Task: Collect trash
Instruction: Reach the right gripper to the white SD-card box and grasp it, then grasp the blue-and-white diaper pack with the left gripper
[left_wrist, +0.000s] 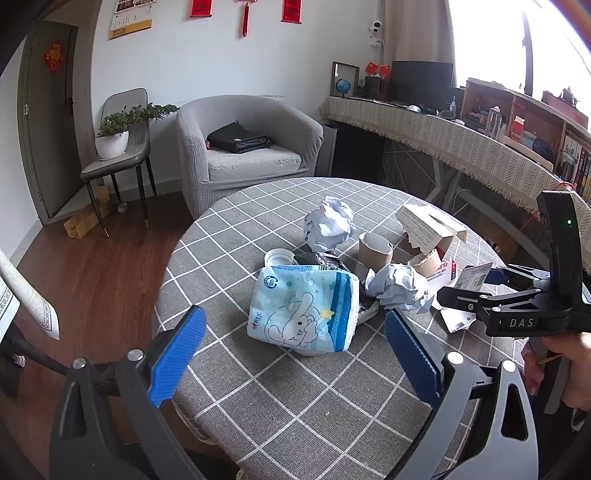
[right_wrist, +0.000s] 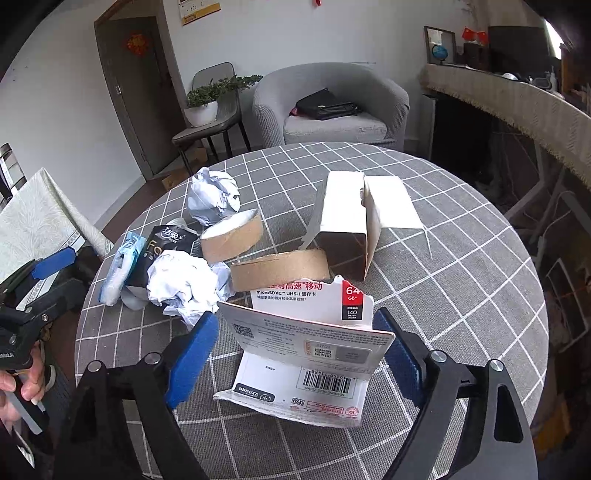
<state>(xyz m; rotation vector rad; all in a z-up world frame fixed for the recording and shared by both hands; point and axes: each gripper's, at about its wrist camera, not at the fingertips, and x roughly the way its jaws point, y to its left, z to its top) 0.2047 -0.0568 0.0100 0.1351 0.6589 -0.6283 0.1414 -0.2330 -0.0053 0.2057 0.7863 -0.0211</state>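
Left wrist view: we are holding the left gripper (left_wrist: 291, 343) spread wide around the blue tissue pack (left_wrist: 304, 308) on the checked table (left_wrist: 332, 406), pads clear of it. Our right gripper (right_wrist: 295, 350) is bracketing the torn memory-card packaging (right_wrist: 306, 354); whether its pads are pressing it, we cannot tell.

Table (left_wrist: 258, 406): matt woven cloth, grey with white grid, slightly rough. Tissue pack (left_wrist: 304, 314): glossy plastic film, wrinkled. Paper balls (left_wrist: 328, 223): crumpled matt paper. Rolls (right_wrist: 280, 273): brown matt cardboard, torn rims. Box (right_wrist: 343, 210): smooth white card outside, brown inside. Card packaging (right_wrist: 306, 354): printed card, slight sheen. Pads (right_wrist: 192, 354): ribbed blue rubbery surface; frames black matt plastic, metal screws.
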